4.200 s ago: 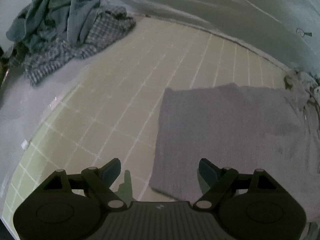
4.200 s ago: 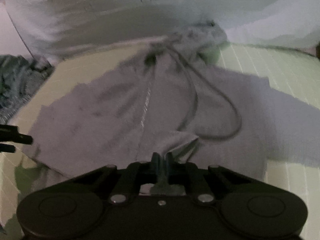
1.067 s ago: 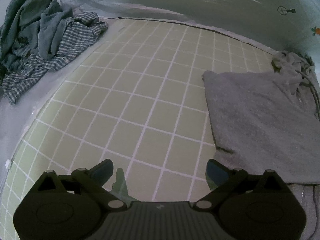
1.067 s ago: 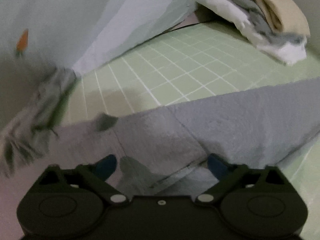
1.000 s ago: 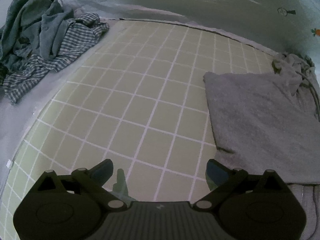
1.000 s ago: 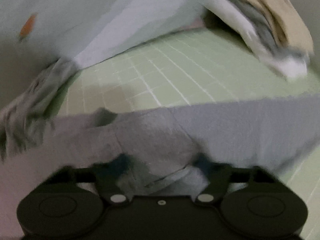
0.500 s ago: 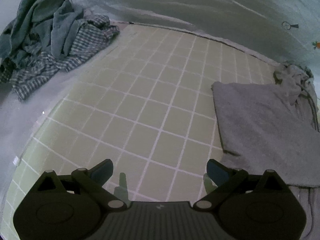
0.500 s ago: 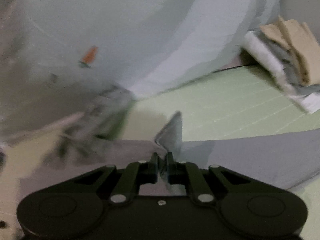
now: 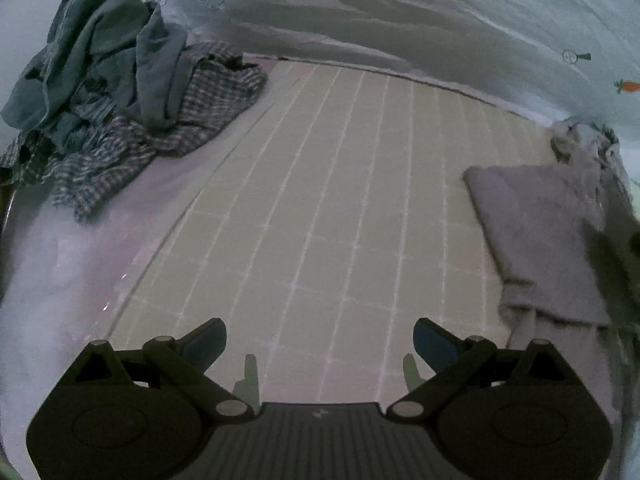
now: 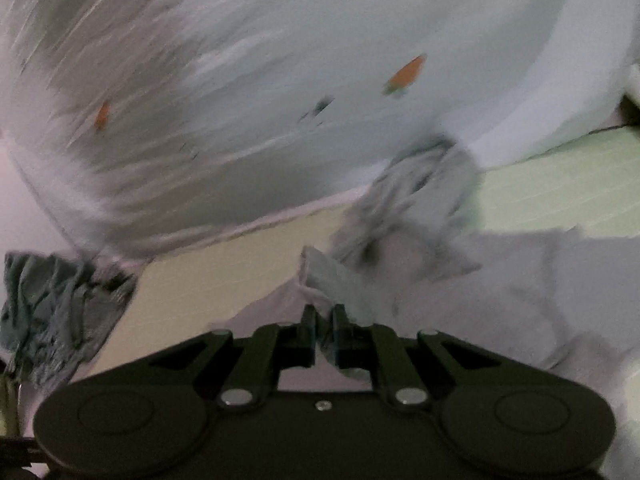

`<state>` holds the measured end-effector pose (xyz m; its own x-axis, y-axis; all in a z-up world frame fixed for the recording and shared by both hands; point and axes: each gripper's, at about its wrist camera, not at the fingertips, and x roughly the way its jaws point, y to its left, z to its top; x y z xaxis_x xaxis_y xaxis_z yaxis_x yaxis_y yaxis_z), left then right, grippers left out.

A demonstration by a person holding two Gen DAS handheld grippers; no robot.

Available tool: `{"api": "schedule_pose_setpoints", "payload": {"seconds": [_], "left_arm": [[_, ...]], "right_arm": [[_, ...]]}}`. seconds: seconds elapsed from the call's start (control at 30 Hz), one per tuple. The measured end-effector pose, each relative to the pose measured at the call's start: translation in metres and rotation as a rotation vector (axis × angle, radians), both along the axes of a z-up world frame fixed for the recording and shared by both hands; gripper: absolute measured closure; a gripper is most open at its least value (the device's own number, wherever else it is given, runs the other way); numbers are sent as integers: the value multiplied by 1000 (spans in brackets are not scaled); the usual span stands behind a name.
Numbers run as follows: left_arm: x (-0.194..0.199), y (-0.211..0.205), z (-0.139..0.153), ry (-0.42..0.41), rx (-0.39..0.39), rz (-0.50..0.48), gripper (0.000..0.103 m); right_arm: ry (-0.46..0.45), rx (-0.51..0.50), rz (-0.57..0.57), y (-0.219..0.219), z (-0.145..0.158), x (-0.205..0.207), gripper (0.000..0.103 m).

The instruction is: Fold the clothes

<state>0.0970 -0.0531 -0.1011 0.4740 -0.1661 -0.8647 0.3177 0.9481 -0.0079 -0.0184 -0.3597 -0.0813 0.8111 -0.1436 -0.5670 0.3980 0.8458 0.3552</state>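
A grey hoodie [image 9: 536,232] lies partly folded on the green grid mat [image 9: 340,208] at the right of the left wrist view. My left gripper [image 9: 318,344] is open and empty, low over bare mat, well left of the hoodie. In the blurred right wrist view, my right gripper [image 10: 323,320] is shut on a fold of the grey hoodie [image 10: 500,280] and holds the pinched cloth [image 10: 320,276] lifted above the rest. The hood [image 10: 416,192] is bunched behind it near the sheet.
A pile of teal and checked clothes [image 9: 116,108] sits at the far left of the mat; it also shows in the right wrist view [image 10: 52,304]. A pale sheet with carrot prints [image 10: 320,80] hangs behind the mat.
My right gripper closed on a fold of the hoodie and has swung left with it lifted. My left gripper stayed open and drifted left, away from the hoodie.
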Motion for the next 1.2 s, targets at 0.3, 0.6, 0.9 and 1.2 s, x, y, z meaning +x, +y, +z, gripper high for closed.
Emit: {"api": "schedule_pose_setpoints", "payload": {"seconds": [0.3,0.6,0.9,1.2], "left_arm": [[-10,12,5,-4,-3,-53,4],[-38,-26,11,1,-29,-88,3],[-102,-107,26,-14,-52,-135,3],[-159,-203,22,-22,-56,-175,3]], "right_arm": [[155,47,62,58,-45,23,60],[73,-2,-37,31,-15,-33,9],[136,-66,-125,-41,-6,-113,6],[195,-86,-191,-138,-15,-192,5]]}}
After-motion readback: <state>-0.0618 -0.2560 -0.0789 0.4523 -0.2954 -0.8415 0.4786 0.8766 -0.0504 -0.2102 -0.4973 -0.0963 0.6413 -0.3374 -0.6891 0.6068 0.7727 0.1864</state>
